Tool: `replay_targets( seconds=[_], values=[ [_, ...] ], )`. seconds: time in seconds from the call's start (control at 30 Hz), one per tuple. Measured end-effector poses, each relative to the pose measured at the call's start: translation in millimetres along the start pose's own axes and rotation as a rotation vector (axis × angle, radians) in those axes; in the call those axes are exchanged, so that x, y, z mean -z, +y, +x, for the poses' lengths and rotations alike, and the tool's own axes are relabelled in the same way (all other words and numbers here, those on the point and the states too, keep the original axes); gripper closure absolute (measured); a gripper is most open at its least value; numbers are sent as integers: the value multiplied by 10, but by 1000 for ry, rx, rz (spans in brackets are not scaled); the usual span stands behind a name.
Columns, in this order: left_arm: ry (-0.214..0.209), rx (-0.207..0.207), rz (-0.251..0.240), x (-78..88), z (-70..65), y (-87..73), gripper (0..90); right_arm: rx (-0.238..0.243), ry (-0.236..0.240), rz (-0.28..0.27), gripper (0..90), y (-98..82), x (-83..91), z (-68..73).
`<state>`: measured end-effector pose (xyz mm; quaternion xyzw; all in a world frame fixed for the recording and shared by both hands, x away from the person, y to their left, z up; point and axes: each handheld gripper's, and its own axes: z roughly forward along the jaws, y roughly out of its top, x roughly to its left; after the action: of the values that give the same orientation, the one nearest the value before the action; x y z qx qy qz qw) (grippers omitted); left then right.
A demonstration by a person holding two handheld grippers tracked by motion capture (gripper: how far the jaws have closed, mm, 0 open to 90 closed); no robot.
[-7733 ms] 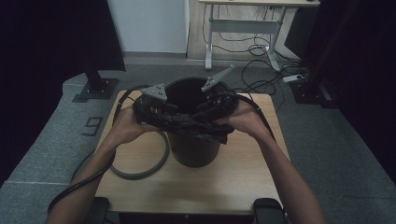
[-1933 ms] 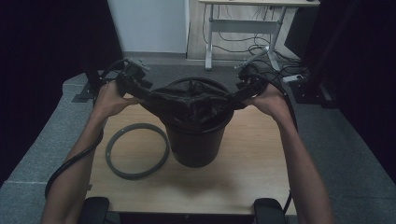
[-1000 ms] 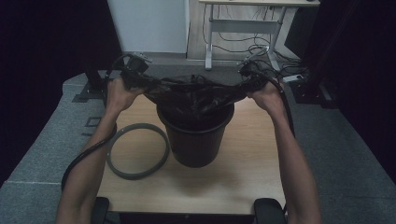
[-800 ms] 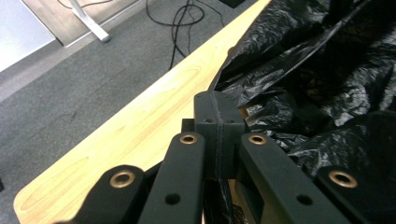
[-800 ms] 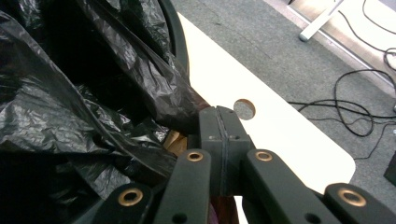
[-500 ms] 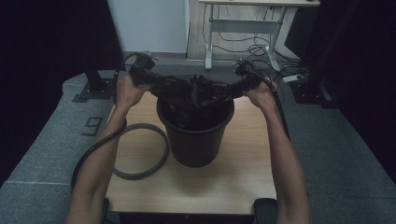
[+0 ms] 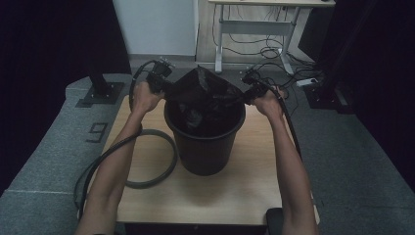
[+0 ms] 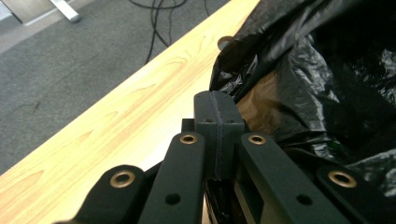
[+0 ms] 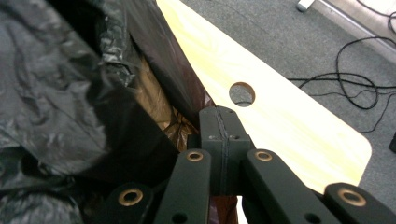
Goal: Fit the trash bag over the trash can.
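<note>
- Bag [image 7: 203, 90] of thin black plastic hung stretched between your two grippers, over the open mouth of the black bucket [image 7: 205, 147], with its lower folds dropping inside the bucket.
- Your left gripper [image 7: 164, 84] had its jaws pressed fully together on the bag's left edge; in the left gripper view [image 8: 217, 119] the crinkled plastic [image 8: 299, 79] bunched right against the closed jaw tips.
- Your right gripper [image 7: 246, 93] was likewise clamped tight on the bag's right edge; in the right gripper view [image 9: 219, 135] the film [image 9: 70, 93] ran from the tips away to the left, thin enough to show brown where light came through.
- Your left hand [image 7: 143, 96] and right hand [image 7: 268, 101] were both held up near the far side of the bucket's rim, well apart from each other.
- You had the bucket standing upright near the middle of the wooden table [image 7: 244, 191].
- A grey ring [image 7: 166, 161] lay flat on the table just left of the bucket, partly under your left forearm.
- A round hole [image 9: 242, 94] in the tabletop showed just beyond the right gripper's tips.
- Cables [image 7: 264, 51] lay on the grey floor beyond the table.
</note>
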<state>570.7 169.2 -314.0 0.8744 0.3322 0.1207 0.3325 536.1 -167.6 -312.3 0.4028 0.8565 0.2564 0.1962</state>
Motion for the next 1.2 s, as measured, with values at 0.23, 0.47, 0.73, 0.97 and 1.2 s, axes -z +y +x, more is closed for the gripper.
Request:
replay_targets(
  seconds=[0.23, 0.47, 0.73, 0.97, 1.2],
  values=[
    [-60, 26, 4, -55, 36, -47, 894, -30, 45, 14, 892, -45, -86, 8],
    [-83, 44, 8, -83, 59, -58, 894, -63, 53, 37, 892, -92, -149, -10],
    [-106, 56, 6, -62, 100, -207, 892, -89, 85, 44, 891, -218, -161, -75],
    [-101, 41, -52, 249, 127, -283, 644, -98, 105, -16, 785, -351, 25, -133],
    [-116, -6, -59, 632, 40, -351, 520, -72, 115, -84, 553, -434, 312, -126]
  ],
)
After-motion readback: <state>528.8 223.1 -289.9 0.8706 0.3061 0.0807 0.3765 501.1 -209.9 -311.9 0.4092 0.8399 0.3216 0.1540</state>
